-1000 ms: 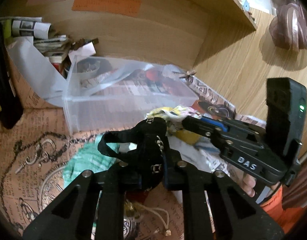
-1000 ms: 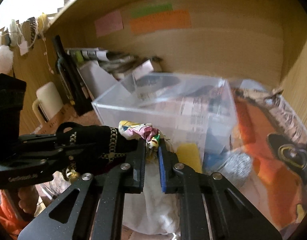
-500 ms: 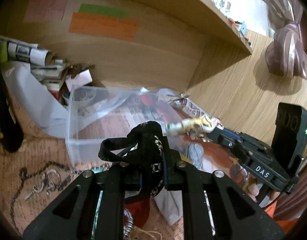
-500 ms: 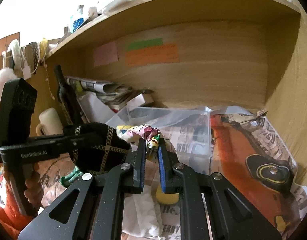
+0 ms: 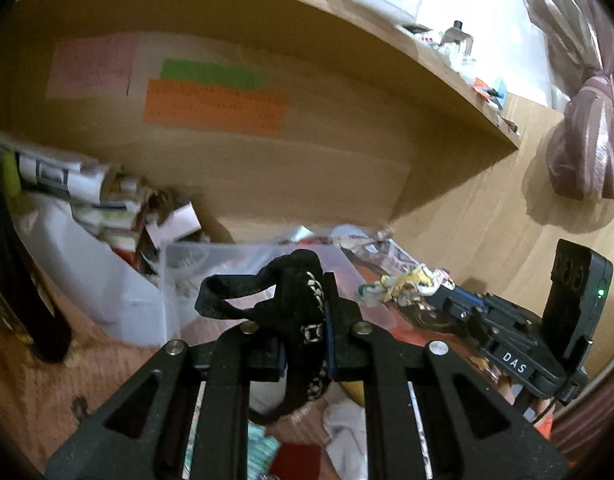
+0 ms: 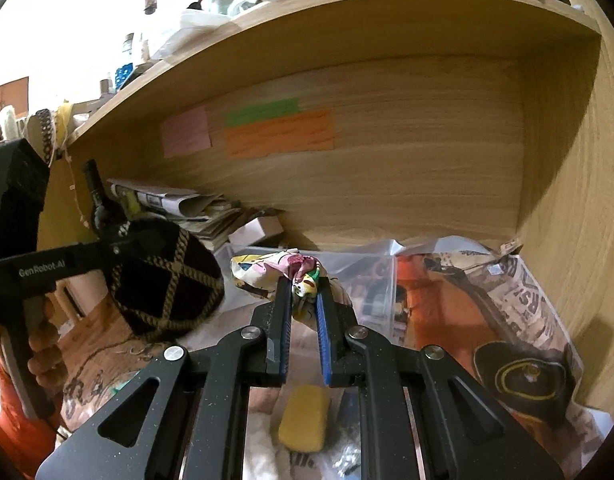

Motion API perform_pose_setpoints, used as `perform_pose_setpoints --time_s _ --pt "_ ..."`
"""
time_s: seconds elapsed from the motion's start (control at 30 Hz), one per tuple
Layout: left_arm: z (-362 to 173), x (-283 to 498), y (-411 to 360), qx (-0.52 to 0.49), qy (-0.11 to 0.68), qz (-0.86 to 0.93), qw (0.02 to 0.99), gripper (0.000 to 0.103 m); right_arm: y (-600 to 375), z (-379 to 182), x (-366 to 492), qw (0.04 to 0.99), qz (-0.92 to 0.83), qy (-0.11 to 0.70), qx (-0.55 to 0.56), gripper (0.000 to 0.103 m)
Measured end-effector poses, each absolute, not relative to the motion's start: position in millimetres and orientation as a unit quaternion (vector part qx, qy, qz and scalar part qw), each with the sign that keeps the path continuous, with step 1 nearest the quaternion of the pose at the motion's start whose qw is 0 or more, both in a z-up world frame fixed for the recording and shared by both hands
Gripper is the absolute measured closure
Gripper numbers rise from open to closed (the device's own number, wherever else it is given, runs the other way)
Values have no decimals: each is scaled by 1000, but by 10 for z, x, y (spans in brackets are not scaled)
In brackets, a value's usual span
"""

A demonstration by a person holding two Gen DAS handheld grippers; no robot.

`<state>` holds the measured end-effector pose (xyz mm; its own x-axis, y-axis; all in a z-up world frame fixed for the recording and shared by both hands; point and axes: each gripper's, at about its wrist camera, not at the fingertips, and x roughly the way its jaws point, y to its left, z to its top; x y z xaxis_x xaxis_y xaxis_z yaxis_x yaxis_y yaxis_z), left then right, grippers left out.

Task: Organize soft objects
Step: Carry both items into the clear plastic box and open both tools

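Observation:
My left gripper [image 5: 305,300] is shut on a black knitted pouch [image 5: 297,300] with tan trim and a loop strap, held up in the air. It shows as a round black pouch [image 6: 163,280] in the right wrist view, left of centre. My right gripper [image 6: 303,292] is shut on a crumpled multicoloured cloth [image 6: 279,268], also held up; it shows in the left wrist view [image 5: 403,284] to the right of the pouch. A clear plastic bin [image 6: 367,280] lies below and behind both, near the wooden back wall.
A yellow sponge [image 6: 303,416], white cloth [image 5: 347,428] and teal fabric [image 5: 263,448] lie on the newspaper-covered desk. A dark bottle [image 6: 99,204] and stacked papers [image 6: 179,208] stand at back left. A shelf [image 6: 347,32] overhangs above. Wooden side wall at right.
Both grippers have risen from desk level with their items, so the bin and desk clutter have dropped lower in view. The pouch and the cloth have stayed gripped.

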<state>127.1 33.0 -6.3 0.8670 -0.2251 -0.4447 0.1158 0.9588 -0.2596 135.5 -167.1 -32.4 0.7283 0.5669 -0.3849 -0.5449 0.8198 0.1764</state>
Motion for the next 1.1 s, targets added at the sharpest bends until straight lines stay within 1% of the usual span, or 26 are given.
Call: perform_pose_setpoints --time_s 0.17,0.3,0.53,0.7,0.9,1.03,1.07,1.1 --pt "20 1417 385 -95 229 -58 967 89 -1640 -309 1509 930 295 219 22 92" --pt "-31 1609 456 -90 236 -39 967 89 -1590 -326 1634 929 293 226 13 92" --pt "-306 1981 520 -76 278 -12 958 89 -1439 -490 1867 921 292 257 -9 92" --pt "-535 2177 530 -78 314 -13 946 89 -1315 -658 2005 907 300 296 -11 92" --pt "-725 2281 420 -69 348 -26 935 89 -1144 -857 2079 889 311 334 -35 91" --pt "-772 2274 348 -57 356 -32 932 89 -1069 -938 2084 885 311 344 -51 91" --pt "-785 2274 335 -55 358 -33 931 89 -1065 -945 2083 884 311 345 -51 91" --pt "-797 2272 321 -53 362 -35 930 85 -1065 -948 2081 885 310 345 -51 91"
